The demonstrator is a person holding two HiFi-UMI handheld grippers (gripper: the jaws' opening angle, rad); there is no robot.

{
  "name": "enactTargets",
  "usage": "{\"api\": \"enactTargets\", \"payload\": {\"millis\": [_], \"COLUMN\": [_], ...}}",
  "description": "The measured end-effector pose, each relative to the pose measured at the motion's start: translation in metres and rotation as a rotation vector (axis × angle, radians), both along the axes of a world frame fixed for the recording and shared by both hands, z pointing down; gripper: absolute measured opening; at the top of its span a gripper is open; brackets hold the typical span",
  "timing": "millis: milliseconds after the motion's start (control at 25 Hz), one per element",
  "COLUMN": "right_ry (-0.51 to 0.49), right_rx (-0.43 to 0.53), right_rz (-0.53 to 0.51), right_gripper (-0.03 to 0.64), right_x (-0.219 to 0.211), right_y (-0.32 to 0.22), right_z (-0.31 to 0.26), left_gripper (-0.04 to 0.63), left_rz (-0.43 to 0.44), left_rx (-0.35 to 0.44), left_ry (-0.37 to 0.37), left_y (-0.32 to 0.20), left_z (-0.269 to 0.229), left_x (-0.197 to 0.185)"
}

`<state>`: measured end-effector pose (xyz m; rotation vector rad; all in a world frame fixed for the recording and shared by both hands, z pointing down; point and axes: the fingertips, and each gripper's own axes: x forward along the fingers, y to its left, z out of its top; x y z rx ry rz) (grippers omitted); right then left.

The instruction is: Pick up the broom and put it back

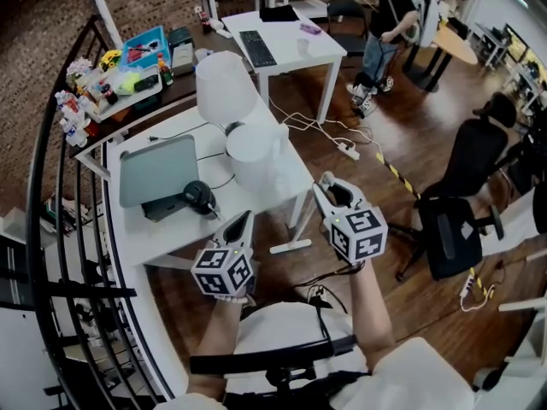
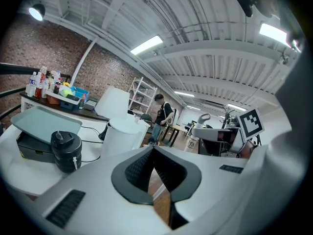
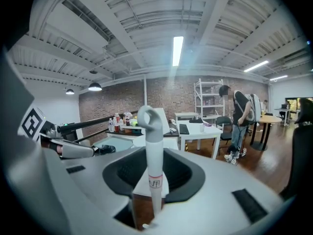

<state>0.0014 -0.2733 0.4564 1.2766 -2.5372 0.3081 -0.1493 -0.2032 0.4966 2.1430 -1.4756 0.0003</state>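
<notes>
In the right gripper view a pale grey broom handle (image 3: 150,131) with a loop at its top stands upright between the jaws of my right gripper (image 3: 154,187), which is shut on it. The brush end is out of sight. In the head view my right gripper (image 1: 330,186) is held over the wooden floor just right of the white desk (image 1: 171,229); the handle is hard to make out there. My left gripper (image 1: 243,220) hovers at the desk's near edge, and in the left gripper view that gripper (image 2: 153,150) is shut, its pads meeting with nothing between them.
On the desk are a grey laptop (image 1: 158,171), a black round can (image 1: 199,196), a white lamp shade (image 1: 224,84) and a white cylinder (image 1: 252,152). A black railing (image 1: 51,229) runs along the left. Black office chairs (image 1: 449,229) stand right. A person (image 1: 385,24) stands far back.
</notes>
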Motion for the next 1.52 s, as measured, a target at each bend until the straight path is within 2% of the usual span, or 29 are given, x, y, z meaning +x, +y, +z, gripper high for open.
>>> {"api": "enactTargets", "payload": {"millis": [400, 880, 1240, 1520], "right_ry": [-0.004, 0.02, 0.083, 0.172], "right_rx": [-0.018, -0.077, -0.18, -0.294], "right_rz": [-0.015, -0.028, -0.075, -0.147], "right_gripper": [0.127, 0.127, 0.127, 0.127], "right_x": [-0.003, -0.002, -0.011, -0.03], "right_y": [0.0, -0.017, -0.034, -0.043], "right_z": [0.008, 0.042, 0.105, 0.173], "left_gripper": [-0.011, -0.011, -0.011, -0.011], "left_rz": [0.015, 0.012, -0.004, -0.033], "left_rx": [-0.015, -0.076, -0.117, -0.159], "left_ry": [-0.034, -0.051, -0.047, -0.048], "left_y": [-0.013, -0.037, -0.037, -0.03], "left_z": [0.0, 0.023, 0.039, 0.057], "left_x": [0.006, 0.009, 0.005, -0.008]}}
